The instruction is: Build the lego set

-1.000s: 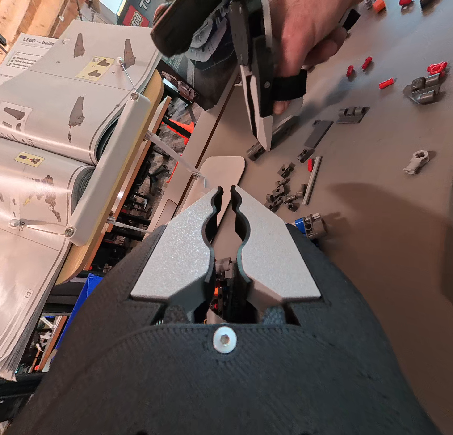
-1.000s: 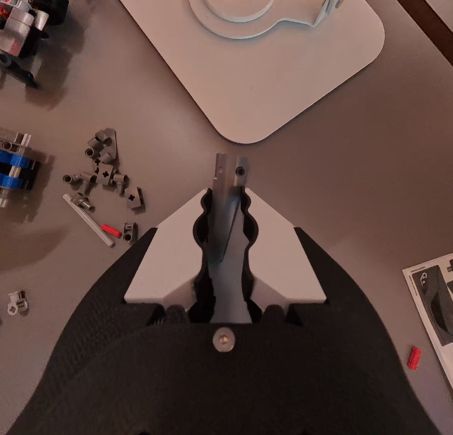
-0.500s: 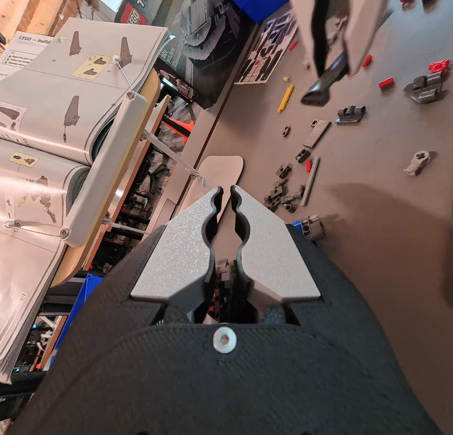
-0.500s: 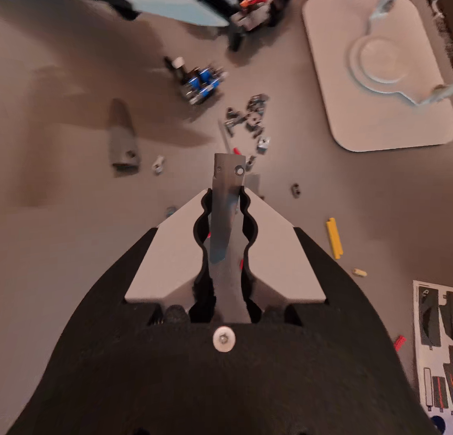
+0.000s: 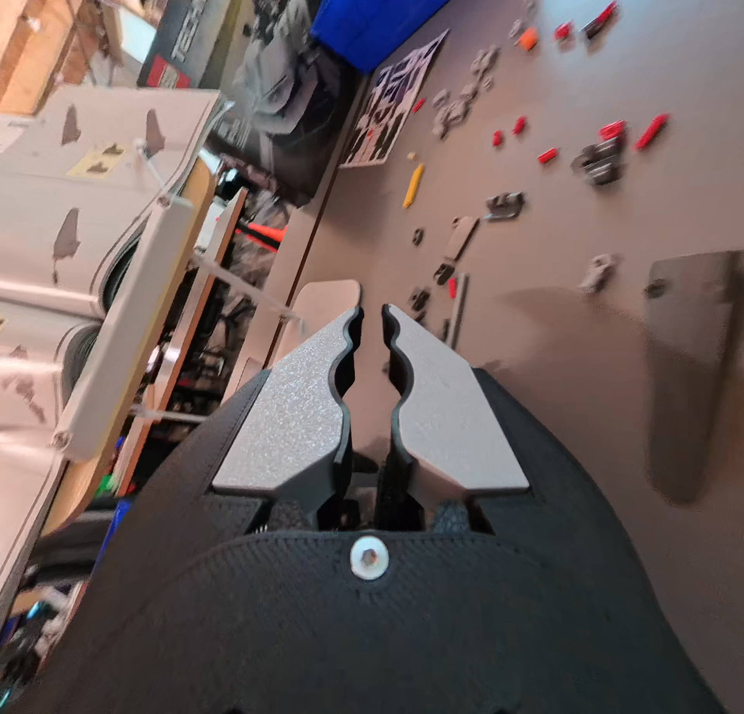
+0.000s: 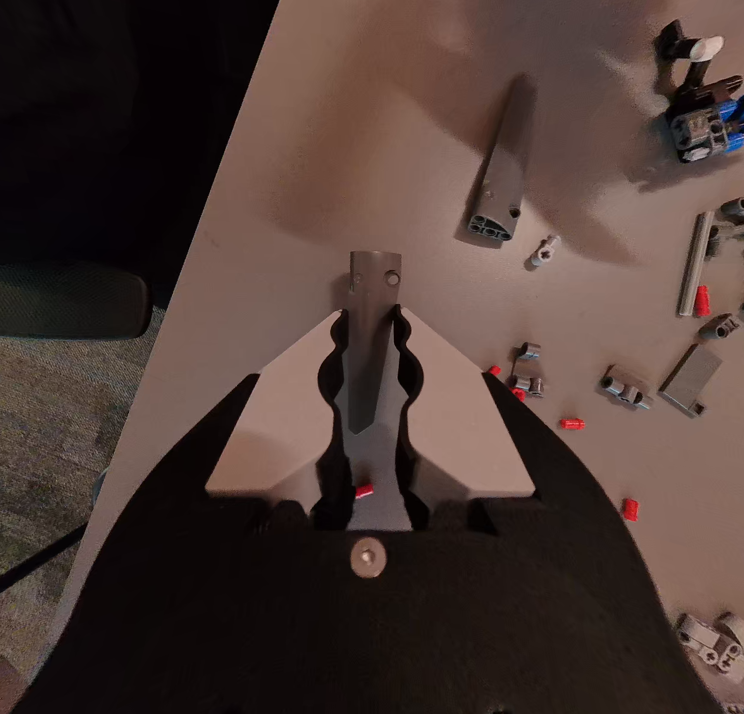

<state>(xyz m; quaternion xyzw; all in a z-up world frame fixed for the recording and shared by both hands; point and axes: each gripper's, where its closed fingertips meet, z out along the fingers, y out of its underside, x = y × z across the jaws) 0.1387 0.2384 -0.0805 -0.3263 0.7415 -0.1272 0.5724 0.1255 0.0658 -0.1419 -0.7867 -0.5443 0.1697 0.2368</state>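
Note:
My right gripper (image 6: 369,311) is shut on a long dark grey tapered panel (image 6: 374,276). The panel's wide end, with its holes, sticks out past the tips. It hangs above the table near the table's edge. A matching grey panel lies flat on the table (image 6: 499,171) and also shows in the left wrist view (image 5: 692,372). A black, grey and blue sub-assembly (image 6: 700,131) stands at the far right. My left gripper (image 5: 370,309) has its jaws slightly apart. I see nothing clearly held between them; that view is blurred.
Loose grey parts (image 6: 624,388) and red pins (image 6: 571,424) lie scattered to the right. An instruction booklet on a stand (image 5: 100,211), the set's box (image 5: 273,70), a blue bin (image 5: 382,10) and a sticker sheet (image 5: 386,118) stand at the back. A chair (image 6: 68,300) is beyond the table's edge. One gripper's finger ends stand about 20 centimeters off the other's.
My right gripper has swung with its panel from the parts pile toward the table's edge and left the left wrist view. My left gripper's jaws have parted a little and it has pulled back.

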